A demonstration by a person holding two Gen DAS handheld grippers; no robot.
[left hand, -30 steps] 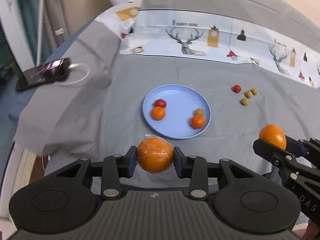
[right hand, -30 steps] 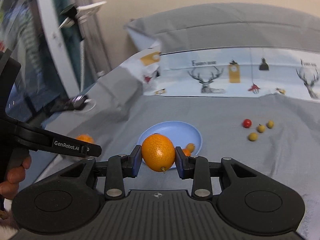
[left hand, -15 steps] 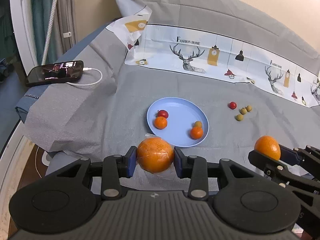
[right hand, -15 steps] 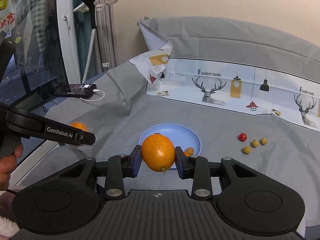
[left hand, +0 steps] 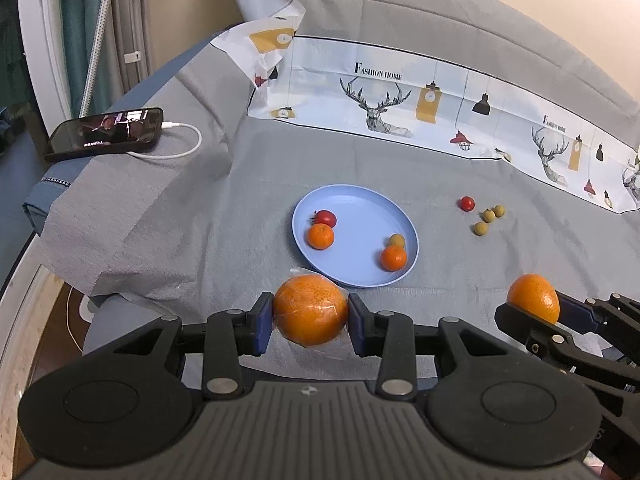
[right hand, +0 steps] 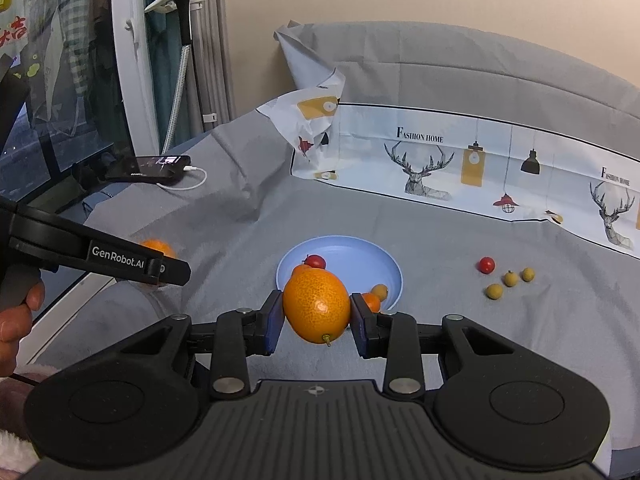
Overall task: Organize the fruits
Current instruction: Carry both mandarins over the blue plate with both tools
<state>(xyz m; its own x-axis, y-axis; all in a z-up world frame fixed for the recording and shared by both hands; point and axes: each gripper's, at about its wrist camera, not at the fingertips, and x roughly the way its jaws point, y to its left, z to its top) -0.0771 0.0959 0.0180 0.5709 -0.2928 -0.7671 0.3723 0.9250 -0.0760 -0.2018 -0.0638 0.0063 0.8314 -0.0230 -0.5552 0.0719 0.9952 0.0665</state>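
Partway through, by the look of it. Left tool (left hand: pixel 310 314) clenched on a plastic-wrapped orange (left hand: pixel 310 308), low in the centre of the left wrist frame, held above the grey cloth (left hand: pixel 168 216) just short of the near rim of the blue plate (left hand: pixel 360 208). Right tool (right hand: pixel 317 316) likewise clamped on a bare orange (right hand: pixel 317 306) with a short stem pointing down, lower centre of the right wrist frame, hiding part of the plate behind it.

Already on the plate: two small mandarins, one at its left (left hand: pixel 320 237) and one at its lower right (left hand: pixel 393 258), a red cherry tomato (left hand: pixel 325 218) touching the left mandarin, and one small tan fruit (left hand: pixel 396 240) just above the right mandarin.

Not yet gathered: a loose red tomato (left hand: pixel 466 203) and three small tan fruits (left hand: pixel 488 215), clustered on the cloth right of the plate, well apart from it.

Left to do, as a judgement: set both held oranges down on the plate, then fetch the four loose pieces. Enough bare blue in the plate's middle for both oranges, though rolling into the small fruit seems possible.

Upper left of both frames: a phone (left hand: pixel 106 134) on a white charging cable (left hand: pixel 176 148), clear of the work.
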